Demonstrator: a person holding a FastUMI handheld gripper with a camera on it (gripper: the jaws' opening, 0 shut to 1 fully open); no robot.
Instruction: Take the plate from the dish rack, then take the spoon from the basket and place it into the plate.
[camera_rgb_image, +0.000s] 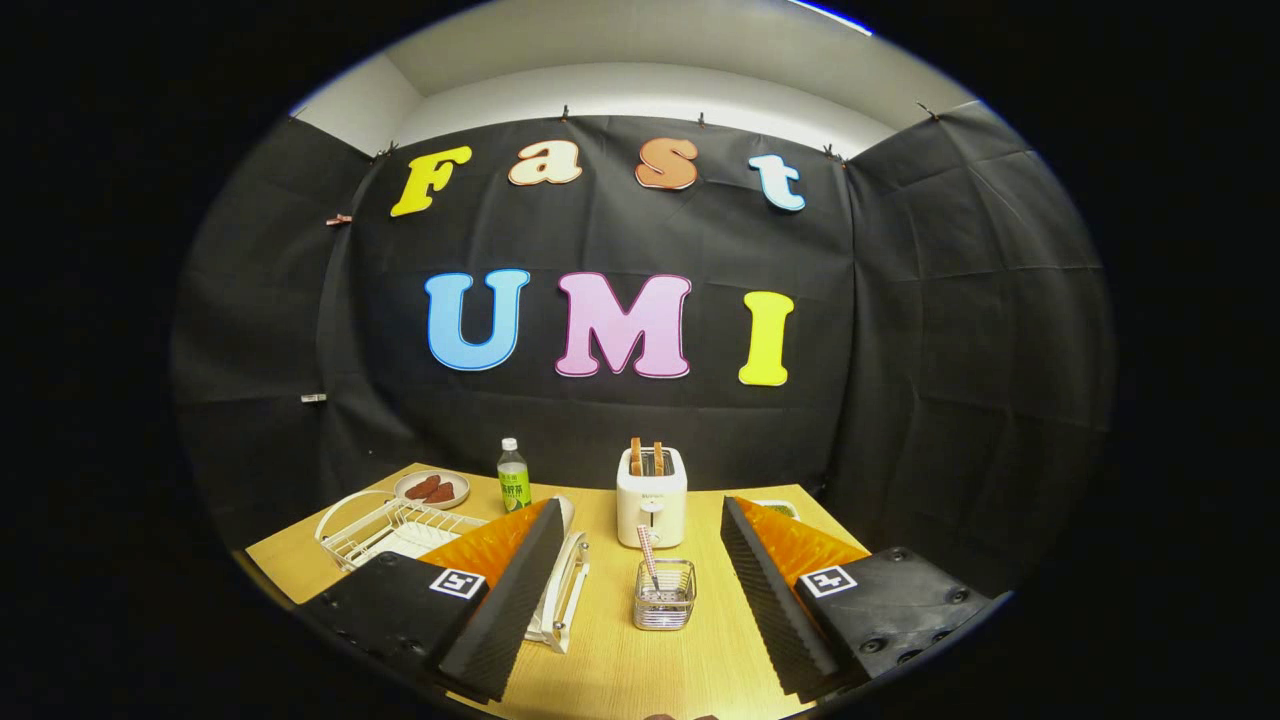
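A: Gripper (640, 600), gripper view: fingers spread wide, nothing between them, held above the near part of the counter (620, 670).

B: Item between the fingers?

A: Basket (664, 593), small wire-and-clear type, standing on the counter just ahead, in line with the gap. One spoon (648, 556) in it, striped handle up and leaning, bowl end down inside. Handle-up storage probably leaves it free for a pinch from above.

B: Dish rack?

A: Dish rack (400, 528), white wire, on the counter beside and partly behind the left finger. Plate (562, 512): a pale rim edge shows just past the left fingertip, seemingly standing on edge in the rack; most of it is hidden by the finger, so its seating cannot be confirmed.

B: Other stock?

A: Toaster (651, 495), white, beyond the basket, two slices (646, 457) upright in its slots. Bottle (513, 477), green label, behind the rack. Small dish (432, 489) with brown pieces, at the far left corner.

B: Task status?

A: Judged at the start: plate seemingly in the rack, spoon in the basket. The open stance suits an approach; the first reach would swing left toward the rack.
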